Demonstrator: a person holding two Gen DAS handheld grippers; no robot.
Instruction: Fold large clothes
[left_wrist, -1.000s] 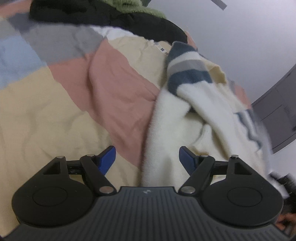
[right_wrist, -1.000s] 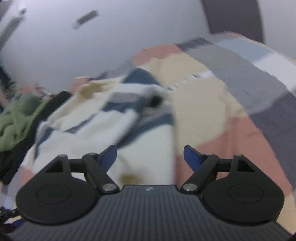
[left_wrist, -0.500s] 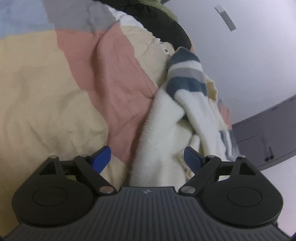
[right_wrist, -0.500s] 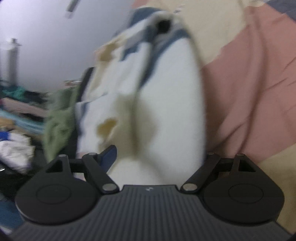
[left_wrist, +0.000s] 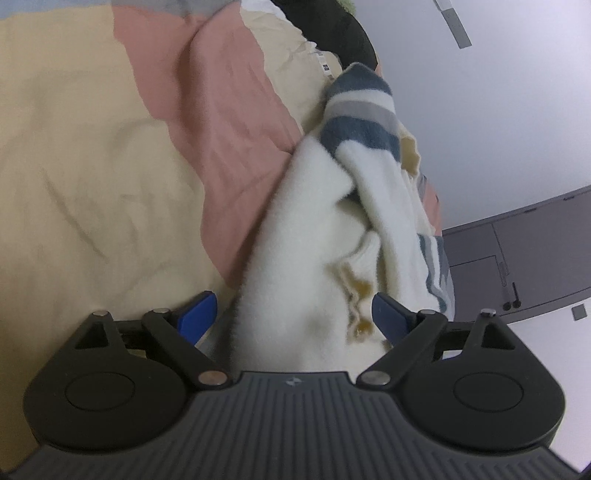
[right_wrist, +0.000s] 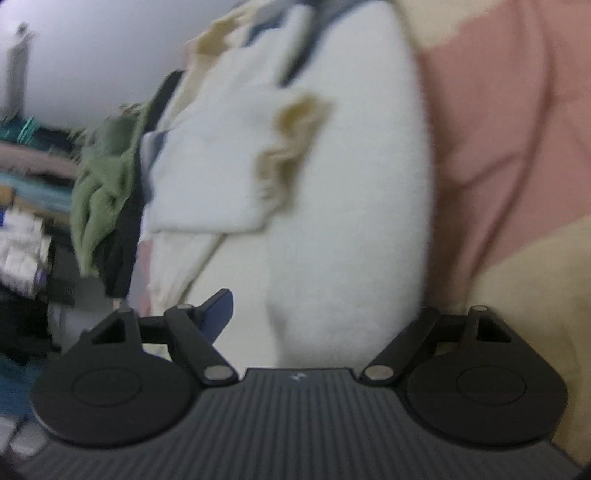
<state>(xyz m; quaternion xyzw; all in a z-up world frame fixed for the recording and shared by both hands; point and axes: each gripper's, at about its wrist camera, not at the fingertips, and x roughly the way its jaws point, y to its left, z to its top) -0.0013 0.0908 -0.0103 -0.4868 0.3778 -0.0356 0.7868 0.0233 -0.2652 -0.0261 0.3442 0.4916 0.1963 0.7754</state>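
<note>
A fluffy cream garment with blue and grey stripes (left_wrist: 325, 236) lies bunched on a patchwork bed cover (left_wrist: 92, 166). My left gripper (left_wrist: 293, 314) is open, its blue pads on either side of a cream fold that runs between the fingers. In the blurred right wrist view the same garment (right_wrist: 332, 177) fills the middle. My right gripper (right_wrist: 317, 314) is open around its thick cream edge; the left pad (right_wrist: 218, 310) shows, the right pad is hidden behind cloth.
A black garment (left_wrist: 343, 29) lies at the bed's far end. Green cloth (right_wrist: 99, 181) and dark clothes hang off the bed's left side, with clutter (right_wrist: 22, 236) beyond. A grey cabinet (left_wrist: 524, 258) stands by the white wall.
Both grippers have moved in closer to the garment, and its cream cloth now lies between each pair of open fingers. The right view has swung down toward the bed.
</note>
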